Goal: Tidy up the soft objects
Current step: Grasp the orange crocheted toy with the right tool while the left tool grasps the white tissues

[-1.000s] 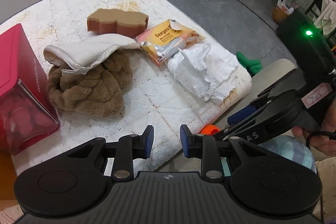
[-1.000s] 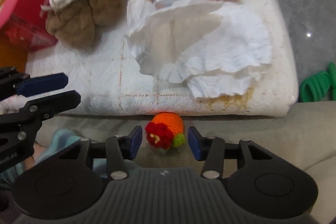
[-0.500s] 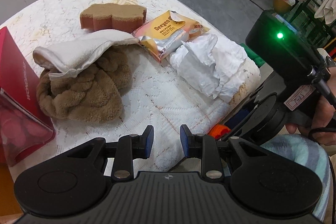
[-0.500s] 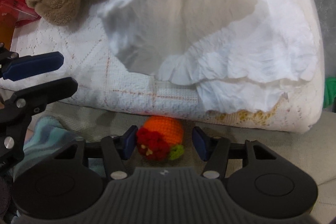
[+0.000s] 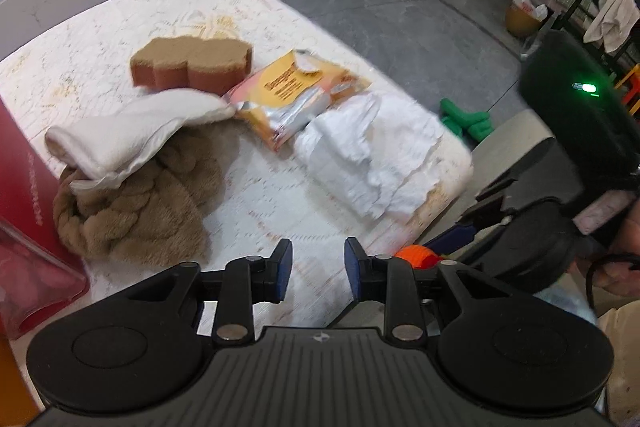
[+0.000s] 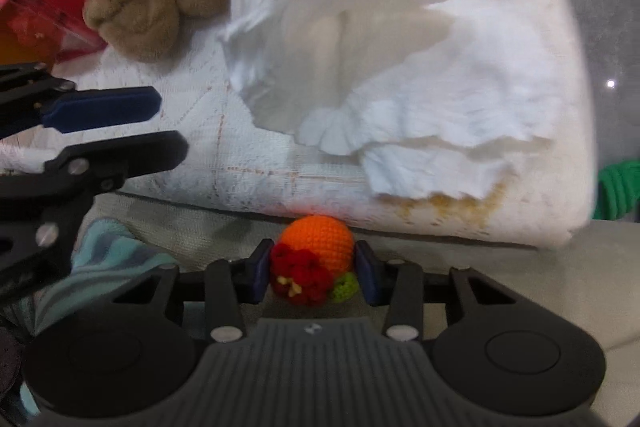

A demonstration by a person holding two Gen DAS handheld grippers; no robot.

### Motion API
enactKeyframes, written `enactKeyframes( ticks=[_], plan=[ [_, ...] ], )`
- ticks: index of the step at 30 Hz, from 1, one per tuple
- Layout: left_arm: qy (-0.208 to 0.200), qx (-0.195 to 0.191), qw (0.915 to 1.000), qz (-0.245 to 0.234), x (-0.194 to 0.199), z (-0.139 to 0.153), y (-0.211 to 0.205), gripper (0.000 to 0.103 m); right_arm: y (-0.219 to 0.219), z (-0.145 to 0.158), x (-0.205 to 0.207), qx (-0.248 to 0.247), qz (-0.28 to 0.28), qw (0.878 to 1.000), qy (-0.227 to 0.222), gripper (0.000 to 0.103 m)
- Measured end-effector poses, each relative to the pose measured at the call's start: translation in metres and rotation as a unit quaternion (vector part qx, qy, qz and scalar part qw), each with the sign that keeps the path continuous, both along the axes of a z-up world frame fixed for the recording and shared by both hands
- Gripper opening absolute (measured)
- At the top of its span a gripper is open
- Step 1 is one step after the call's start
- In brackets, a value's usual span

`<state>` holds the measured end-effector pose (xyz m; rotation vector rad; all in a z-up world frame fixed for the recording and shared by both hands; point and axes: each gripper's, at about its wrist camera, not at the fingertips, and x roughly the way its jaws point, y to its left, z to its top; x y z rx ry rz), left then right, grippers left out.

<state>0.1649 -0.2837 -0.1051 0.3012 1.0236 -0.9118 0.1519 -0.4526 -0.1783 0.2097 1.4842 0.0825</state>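
My matt black plastic right gripper (image 6: 313, 273) is pressing its blue pads against a knobbly crocheted yarn ball (image 6: 316, 255), while the crinkled white paper tissue (image 6: 400, 87), plush brown fleece (image 5: 132, 203), glossy foil snack packet (image 5: 296, 95) and quilted matt mattress cover (image 5: 256, 195) are lying ahead.

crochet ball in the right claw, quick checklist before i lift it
1. Right claw pads on both sides of the crochet ball: ok.
2. Grip centred: cannot tell; pads sit on its lower half, near the red flower.
3. Ball apart from the mattress edge: cannot tell, it sits right under it.
4. White tissue overhanging above the lift path: not ok.
5. Left claw open, empty, off to the side: ok.
6. Image sharpness: not ok, motion blur.
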Motion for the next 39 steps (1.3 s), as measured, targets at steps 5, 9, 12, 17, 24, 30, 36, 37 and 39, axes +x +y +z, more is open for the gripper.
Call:
enactKeyframes(
  ticks=[5, 9, 12, 17, 24, 30, 36, 37, 39],
  plan=[
    [-0.017, -0.025, 0.9995, -0.012, -0.002, 0.003, -0.016, 0.056, -0.025, 0.027, -0.023, -0.020, -0.031, 0.999, -0.038, 0.043],
    [-0.008, -0.047, 0.9988, -0.008, 0.005, -0.001, -0.030, 0.064, -0.049, 0.050, -0.033, -0.043, -0.065, 0.994, -0.077, 0.043],
    [-0.004, -0.062, 0.9979, -0.016, 0.008, -0.005, -0.045, 0.070, -0.065, 0.062, -0.035, -0.058, -0.093, 0.988, -0.106, 0.043],
    [-0.059, -0.032, 0.9953, -0.069, -0.001, -0.015, -0.078, 0.072, -0.083, 0.073, -0.034, -0.053, -0.146, 0.978, -0.137, 0.043],
    [-0.075, 0.020, 0.9893, -0.124, -0.010, -0.029, -0.108, 0.080, -0.103, 0.058, -0.021, -0.033, -0.206, 0.965, -0.156, 0.043],
    [-0.076, 0.076, 0.9864, -0.125, -0.009, -0.046, -0.128, 0.082, -0.108, 0.041, -0.017, -0.014, -0.223, 0.963, -0.152, 0.043],
    [-0.071, 0.068, 0.9882, -0.117, -0.006, -0.047, -0.123, 0.073, -0.105, 0.038, -0.018, -0.017, -0.216, 0.964, -0.154, 0.043],
    [-0.072, 0.066, 0.9885, -0.115, -0.006, -0.045, -0.122, 0.068, -0.105, 0.038, -0.019, -0.018, -0.215, 0.964, -0.155, 0.043],
    [-0.075, 0.067, 0.9891, -0.107, -0.004, -0.044, -0.118, 0.054, -0.105, 0.039, -0.020, -0.023, -0.214, 0.964, -0.158, 0.043]
  ],
)
